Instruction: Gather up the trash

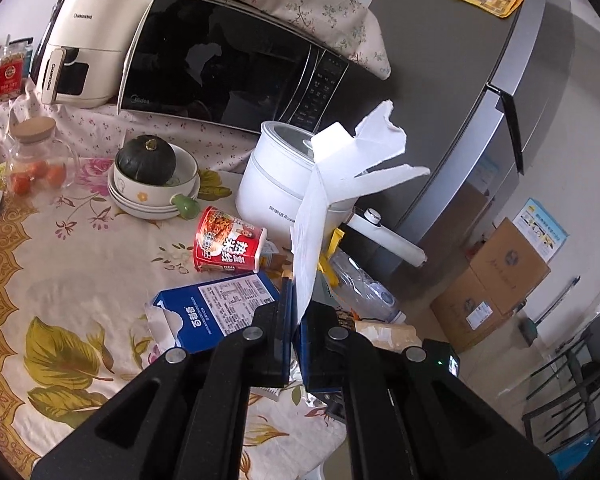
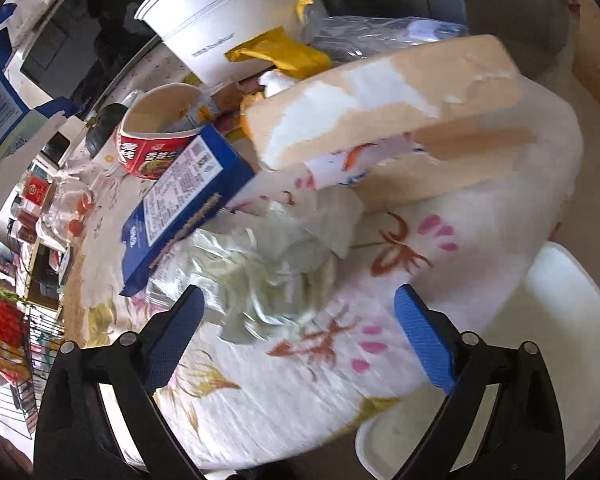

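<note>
Trash collecting looks only begun: left gripper [image 1: 296, 316] is clamped on a torn white paper strip [image 1: 340, 176], lifted above the floral tablecloth [image 1: 80, 272]. Right gripper [image 2: 300, 312] stands wide, empty, over a crumpled clear wrapper [image 2: 260, 280] near the tabletop's edge. Red noodle cup [image 1: 228, 240] and blue carton [image 1: 216, 304] remain there.

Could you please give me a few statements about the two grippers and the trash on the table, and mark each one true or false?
1. The left gripper is shut on a torn white paper scrap. True.
2. The right gripper is clamped on the blue carton. False: its jaws stand open with nothing pressed between them, over a crumpled clear wrapper.
3. The red instant noodle cup lies on its side. True.
4. The dark green pumpkin sits on top of the microwave. False: it sits in a stack of bowls.
</note>
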Motion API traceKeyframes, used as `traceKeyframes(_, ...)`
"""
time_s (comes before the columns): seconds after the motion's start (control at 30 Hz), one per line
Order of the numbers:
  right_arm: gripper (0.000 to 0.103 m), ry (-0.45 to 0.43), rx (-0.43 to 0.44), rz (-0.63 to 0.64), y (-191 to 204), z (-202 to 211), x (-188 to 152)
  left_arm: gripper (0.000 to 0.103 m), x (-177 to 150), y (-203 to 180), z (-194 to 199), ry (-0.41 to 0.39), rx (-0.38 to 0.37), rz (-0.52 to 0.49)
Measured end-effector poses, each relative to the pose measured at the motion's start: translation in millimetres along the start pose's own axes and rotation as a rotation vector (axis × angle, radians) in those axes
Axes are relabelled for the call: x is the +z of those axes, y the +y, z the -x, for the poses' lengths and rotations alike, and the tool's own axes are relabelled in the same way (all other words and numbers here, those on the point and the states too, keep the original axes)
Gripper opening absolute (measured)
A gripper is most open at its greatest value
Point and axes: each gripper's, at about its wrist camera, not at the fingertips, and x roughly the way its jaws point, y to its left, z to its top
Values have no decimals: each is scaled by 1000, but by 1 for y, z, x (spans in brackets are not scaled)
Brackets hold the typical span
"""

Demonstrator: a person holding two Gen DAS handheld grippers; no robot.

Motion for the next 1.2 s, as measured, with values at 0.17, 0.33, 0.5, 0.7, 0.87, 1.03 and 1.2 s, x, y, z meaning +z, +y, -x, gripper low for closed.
traceKeyframes(0.17,47,-21,-38,61,9,-5,-4,3,-3,3,-3,20,4,2)
traceKeyframes(0.33,27,-23,-9,79,12,-5,-6,3,-6,3,-3,28,10,-6)
traceKeyframes(0.5,25,-50,12,93,13,9,-5,3,-8,3,-3,30,11,-7)
traceKeyframes(0.7,25,-90,33,104,13,32,-4,3,-10,0,-3,32,0,-2)
traceKeyframes(0.87,25,-121,40,107,6,51,-8,3,-13,-7,0,27,-11,-21)
traceKeyframes(1.03,26,-152,23,106,-5,72,-12,2,-17,-15,0,33,-37,-33)
traceKeyframes(1.2,26,-178,-15,102,-23,93,-21,2,-21,-23,-1,44,-59,-42)
